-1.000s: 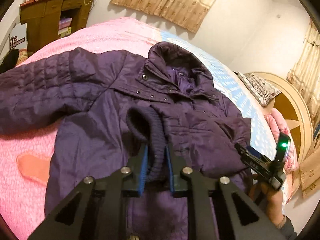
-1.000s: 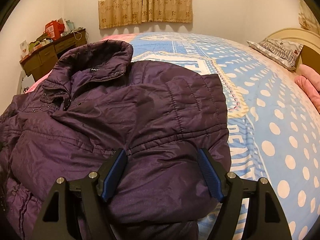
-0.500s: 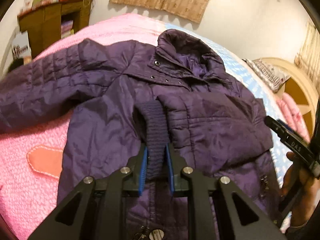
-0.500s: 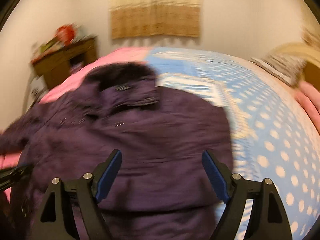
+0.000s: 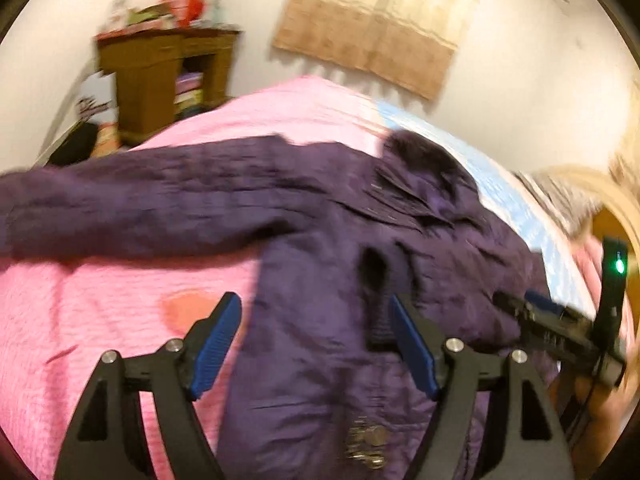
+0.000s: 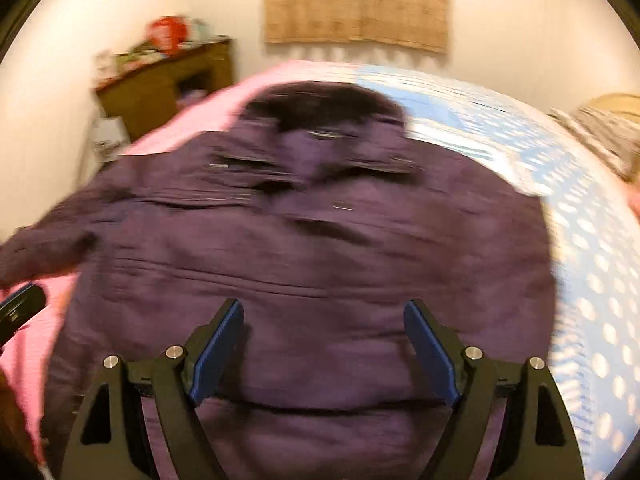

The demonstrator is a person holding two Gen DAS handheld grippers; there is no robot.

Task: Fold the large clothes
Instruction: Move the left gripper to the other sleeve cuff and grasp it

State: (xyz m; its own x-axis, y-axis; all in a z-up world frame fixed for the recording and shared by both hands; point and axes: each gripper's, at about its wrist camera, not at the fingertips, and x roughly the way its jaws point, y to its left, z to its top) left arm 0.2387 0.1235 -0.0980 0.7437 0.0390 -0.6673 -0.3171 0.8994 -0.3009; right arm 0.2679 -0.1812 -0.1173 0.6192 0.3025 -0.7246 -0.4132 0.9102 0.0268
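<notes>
Left wrist view: our left gripper (image 5: 314,346) and right gripper (image 6: 324,350) hang spread, empty, above the purple jacket (image 5: 340,280) on the bed (image 5: 100,320). One sleeve looks folded; next, we judge, the outstretched sleeve (image 5: 132,208).

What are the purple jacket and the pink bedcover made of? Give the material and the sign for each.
Purple jacket: looks like a quilted synthetic shell, nylon or polyester, with a faint sheen and stitched lines across the body; blur hides finer detail. Its knit cuff appears ribbed and matte. Pink bedcover: seems a soft, matte textile with a fine ribbed texture, possibly fleece or cotton.
</notes>
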